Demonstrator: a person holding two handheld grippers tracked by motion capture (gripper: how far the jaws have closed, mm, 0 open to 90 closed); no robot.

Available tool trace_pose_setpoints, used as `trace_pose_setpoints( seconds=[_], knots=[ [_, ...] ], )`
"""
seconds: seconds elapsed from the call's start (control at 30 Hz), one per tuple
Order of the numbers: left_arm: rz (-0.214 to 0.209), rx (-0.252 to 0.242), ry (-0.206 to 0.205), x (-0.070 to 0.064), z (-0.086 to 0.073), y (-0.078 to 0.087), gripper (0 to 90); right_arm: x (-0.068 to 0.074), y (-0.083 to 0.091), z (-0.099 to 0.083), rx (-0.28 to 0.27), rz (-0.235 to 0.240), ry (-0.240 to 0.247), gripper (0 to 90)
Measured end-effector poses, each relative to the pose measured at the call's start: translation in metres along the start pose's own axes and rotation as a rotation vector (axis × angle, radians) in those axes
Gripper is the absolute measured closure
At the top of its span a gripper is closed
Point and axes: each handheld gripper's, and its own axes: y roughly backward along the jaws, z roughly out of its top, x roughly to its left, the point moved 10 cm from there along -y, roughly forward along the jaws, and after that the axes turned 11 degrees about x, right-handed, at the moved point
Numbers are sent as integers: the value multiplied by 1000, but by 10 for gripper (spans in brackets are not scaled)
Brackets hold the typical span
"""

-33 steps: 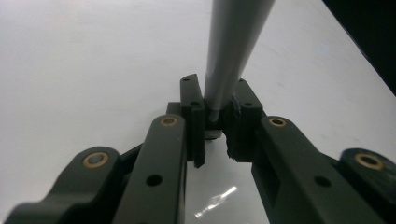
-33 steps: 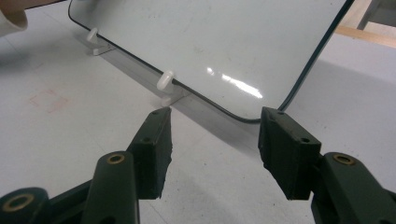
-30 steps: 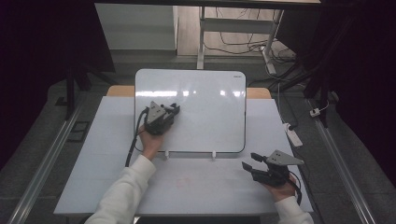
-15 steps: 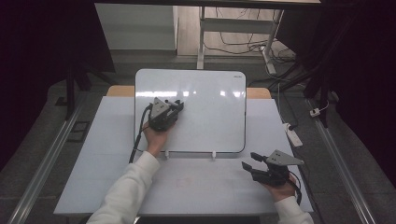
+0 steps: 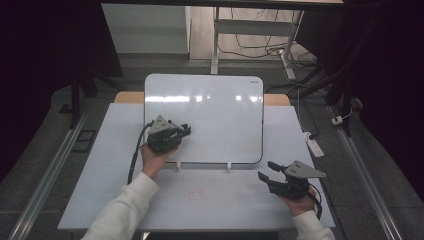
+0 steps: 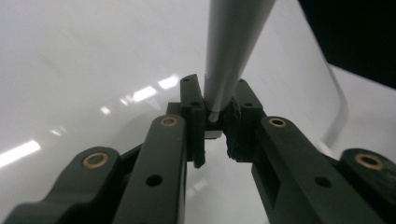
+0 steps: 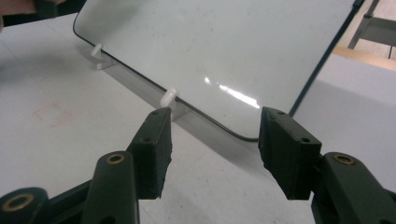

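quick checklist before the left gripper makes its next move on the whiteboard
1. Left gripper shut on the grey marker: ok.
2. Marker tip touching the whiteboard: cannot tell, the tip is out of sight.
3. Board seated on its two white pegs: ok.
4. Board surface free of marks: ok, just light glare.
5. Right gripper off the board, open, over the table: ok.

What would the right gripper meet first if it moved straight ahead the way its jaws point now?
Probably the whiteboard's lower edge, near its white support peg; the right gripper is open, bare table between.
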Motion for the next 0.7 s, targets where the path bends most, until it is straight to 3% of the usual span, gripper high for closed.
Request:
trace_pose_setpoints(
  seconds=[0.07,0.2,0.37,0.5,0.53,0.7],
  knots=[
    [-64,49,-10,-15,-12,1,778,1,0,1,-2,1,2,442],
    [-153,124,-27,-40,-29,4,778,8,-1,7,-17,6,12,442],
    [-264,174,-31,-67,-41,9,777,21,0,19,-44,11,39,442],
    [-312,211,-36,-82,-46,7,777,43,-3,33,-68,26,80,442],
    [-320,216,-36,-84,-46,6,777,43,-3,33,-68,26,80,442],
    [-348,242,-35,-96,-48,1,777,65,-8,45,-77,47,113,442]
  ],
)
